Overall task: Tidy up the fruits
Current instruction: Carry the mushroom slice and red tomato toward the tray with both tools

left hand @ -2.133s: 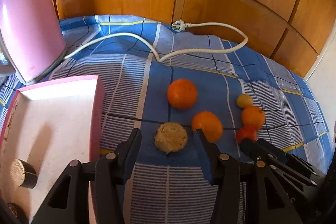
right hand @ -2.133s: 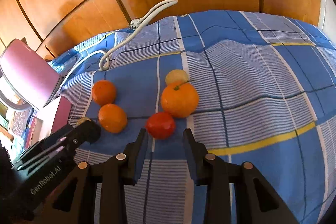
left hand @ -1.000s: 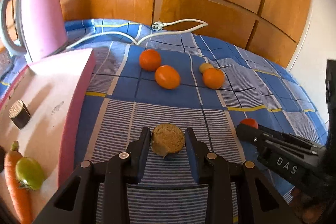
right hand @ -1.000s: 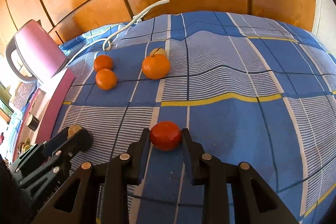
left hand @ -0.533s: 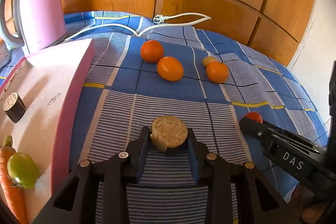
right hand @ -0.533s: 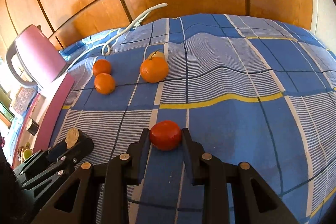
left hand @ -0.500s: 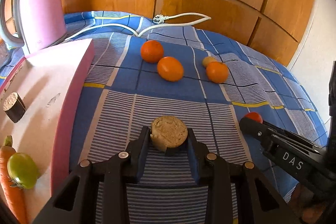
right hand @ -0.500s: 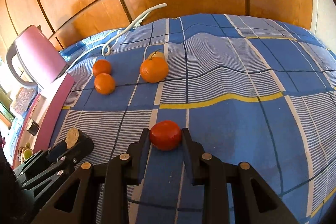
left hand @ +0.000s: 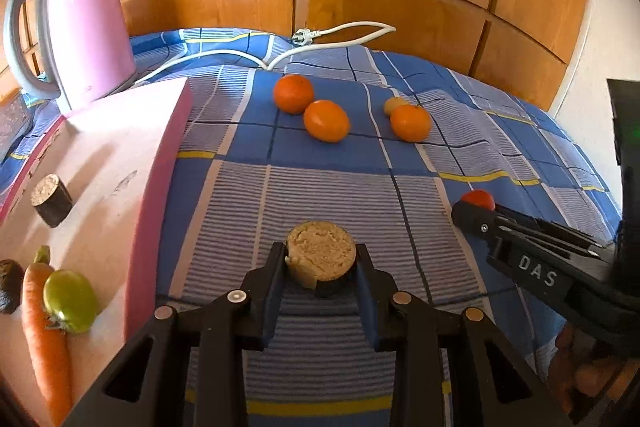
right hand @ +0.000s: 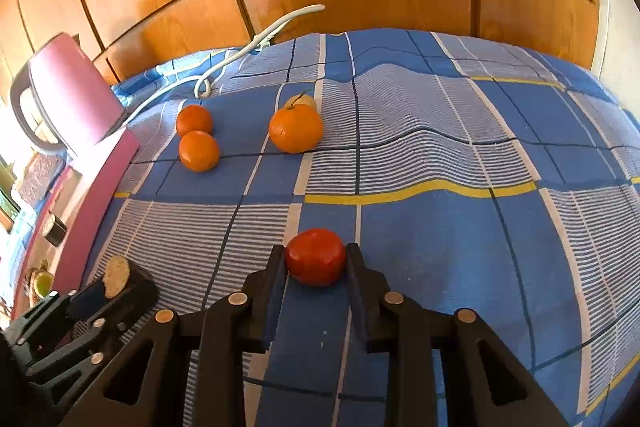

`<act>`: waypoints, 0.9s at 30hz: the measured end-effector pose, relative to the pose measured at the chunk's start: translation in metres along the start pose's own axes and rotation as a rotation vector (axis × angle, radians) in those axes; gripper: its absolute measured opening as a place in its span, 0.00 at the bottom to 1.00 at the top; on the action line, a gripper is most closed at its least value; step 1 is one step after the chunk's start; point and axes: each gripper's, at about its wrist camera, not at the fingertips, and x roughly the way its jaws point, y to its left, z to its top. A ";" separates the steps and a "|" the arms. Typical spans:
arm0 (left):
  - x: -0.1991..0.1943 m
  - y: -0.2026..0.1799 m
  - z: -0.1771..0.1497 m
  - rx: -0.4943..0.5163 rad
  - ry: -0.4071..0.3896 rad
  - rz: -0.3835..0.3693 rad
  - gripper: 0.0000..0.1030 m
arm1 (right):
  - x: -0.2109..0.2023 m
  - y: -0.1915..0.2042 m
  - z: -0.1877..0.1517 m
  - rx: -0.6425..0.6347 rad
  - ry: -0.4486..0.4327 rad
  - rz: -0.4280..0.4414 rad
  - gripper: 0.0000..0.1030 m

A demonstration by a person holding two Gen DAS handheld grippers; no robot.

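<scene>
Fruit and vegetables lie across a blue checked cloth (left hand: pixel 328 155) in front of wooden panelling. At the far left stands a pink kettle (left hand: pixel 86 23), and just in front of it a pink-edged tray (left hand: pixel 160 163) holds a short dark-sided cylinder with a tan top (left hand: pixel 51 195), a carrot (left hand: pixel 40 331), a green tomato (left hand: pixel 70 301) resting against the carrot, and a dark fruit cut off by the frame edge. A white power cord (left hand: pixel 336 31) trails along the back of the cloth.

Right of the tray, the left gripper (left hand: pixel 321 259) is clamped on a round tan-topped piece (left hand: pixel 321 254) with a dark rind, its two black fingers pressing either side, above the striped part of the cloth. Beyond it, well apart from both tools, sit two oranges (left hand: pixel 327 120) touching each other, then a third orange (left hand: pixel 411 123) with a small yellowish fruit (left hand: pixel 394 105) tucked just behind it.

Further right, the right gripper (right hand: pixel 316 258) is closed on a red tomato (right hand: pixel 316 257), gripped at its sides between the fingertips, over a plain blue square near the yellow stripe.
</scene>
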 end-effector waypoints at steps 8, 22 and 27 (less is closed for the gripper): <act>-0.014 0.002 -0.009 0.001 -0.004 0.003 0.32 | -0.013 0.007 -0.012 -0.028 -0.018 -0.036 0.28; -0.043 -0.006 -0.014 0.022 -0.059 -0.028 0.32 | -0.031 0.016 -0.032 -0.046 -0.013 -0.015 0.28; -0.051 -0.005 -0.013 0.018 -0.076 -0.034 0.32 | -0.034 0.024 -0.035 -0.053 0.002 0.019 0.28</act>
